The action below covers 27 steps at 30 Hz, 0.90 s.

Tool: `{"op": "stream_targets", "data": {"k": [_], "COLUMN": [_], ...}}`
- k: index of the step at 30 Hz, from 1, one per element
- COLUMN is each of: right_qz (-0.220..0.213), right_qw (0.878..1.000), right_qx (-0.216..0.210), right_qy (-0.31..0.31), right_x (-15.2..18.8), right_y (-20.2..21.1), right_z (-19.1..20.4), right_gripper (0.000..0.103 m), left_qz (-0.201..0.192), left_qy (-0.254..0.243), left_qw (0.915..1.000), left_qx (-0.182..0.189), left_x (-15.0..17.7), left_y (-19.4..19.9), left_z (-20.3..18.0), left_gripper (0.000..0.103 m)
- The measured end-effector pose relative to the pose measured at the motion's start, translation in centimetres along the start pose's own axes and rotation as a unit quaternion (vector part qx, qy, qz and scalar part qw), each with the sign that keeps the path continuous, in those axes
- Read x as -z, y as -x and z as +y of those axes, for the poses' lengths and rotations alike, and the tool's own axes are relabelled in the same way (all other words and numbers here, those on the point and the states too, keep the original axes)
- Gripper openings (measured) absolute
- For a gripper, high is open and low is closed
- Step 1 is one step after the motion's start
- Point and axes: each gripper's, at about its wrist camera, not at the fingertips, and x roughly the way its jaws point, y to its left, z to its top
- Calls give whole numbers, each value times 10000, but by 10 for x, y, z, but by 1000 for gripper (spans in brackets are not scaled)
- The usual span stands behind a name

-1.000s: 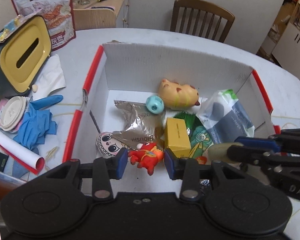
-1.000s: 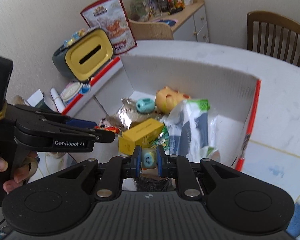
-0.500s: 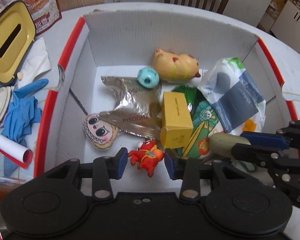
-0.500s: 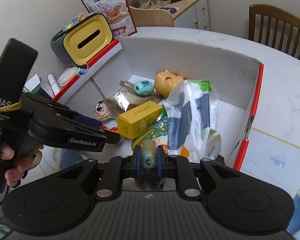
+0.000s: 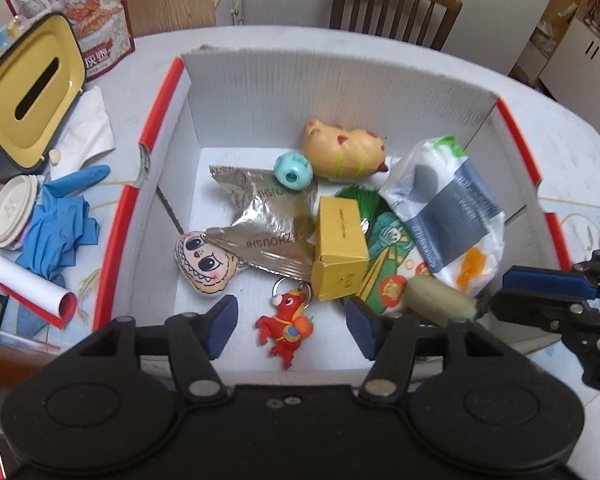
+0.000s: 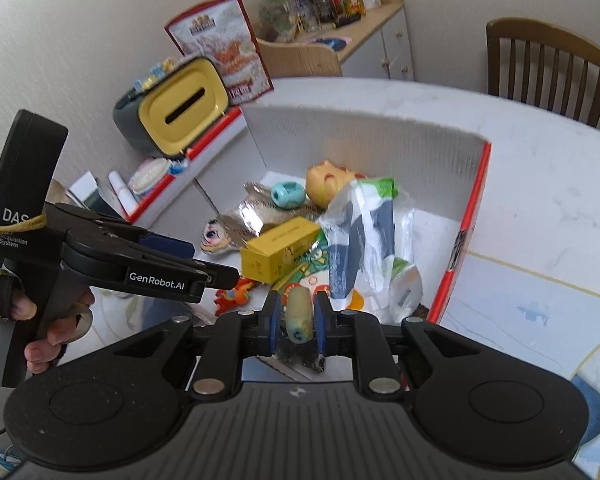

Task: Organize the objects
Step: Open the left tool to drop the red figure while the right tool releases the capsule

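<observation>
Looking down from the left wrist camera, a white cardboard box [image 5: 340,92] with red-edged flaps sits on a pale table [image 5: 560,140]. The left gripper [image 5: 290,322] hangs over the box's near end with its blue-padded jaws spread wide and nothing between them. Directly below that gap lies a small red horse keychain [image 5: 286,322], flat on the box floor with its metal ring pointing away. Beside it are a yellow carton [image 5: 340,248], a crumpled silver foil packet [image 5: 268,216], a flat cartoon-face charm [image 5: 204,260], a teal ball [image 5: 293,171], a yellow squeaky animal [image 5: 344,150] and a white and grey plastic bag [image 5: 448,212]. At the right edge the other tool holds a pale greenish capsule-shaped thing [image 5: 438,300] over the box's near right corner.

From the right wrist camera, the right gripper [image 6: 296,316] is closed, pads pressed on either side of that capsule [image 6: 298,314], held just above the box rim. The person's hand [image 6: 44,320] grips the left tool's handle at the left.

The capsule looks light, rounded and smooth, probably rubbery or plastic, so it could roll or squirt out; a hold across its middle seems safest. The keychain looks light and stiff; its body would be the best place to pinch, since the ring is thin.
</observation>
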Motion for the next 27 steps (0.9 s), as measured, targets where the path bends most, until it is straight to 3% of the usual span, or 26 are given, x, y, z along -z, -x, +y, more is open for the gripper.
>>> {"op": "stream_targets", "data": {"k": [6, 20, 22, 27], "right_qz": [-266, -722, -818, -1011], "right_qw": [9996, 9969, 9961, 9944], "right_qx": [6, 73, 108, 113], "right_qy": [86, 304, 311, 272], "right_x": [0, 13, 16, 22], "right_y": [27, 69, 75, 90], "right_z": [5, 21, 21, 18], "right_gripper": [25, 33, 50, 59], "left_qz": [-356, -1120, -1204, -1370], "left_qy": [-5, -214, -230, -254], "left_qw": [9993, 9935, 9924, 9902], "left_qx": [59, -49, -59, -109], "left_x": [4, 20, 23, 32], "left_y": [28, 77, 83, 94], "left_z": [-4, -25, -28, -33], "left_gripper": [65, 79, 81, 84]}}
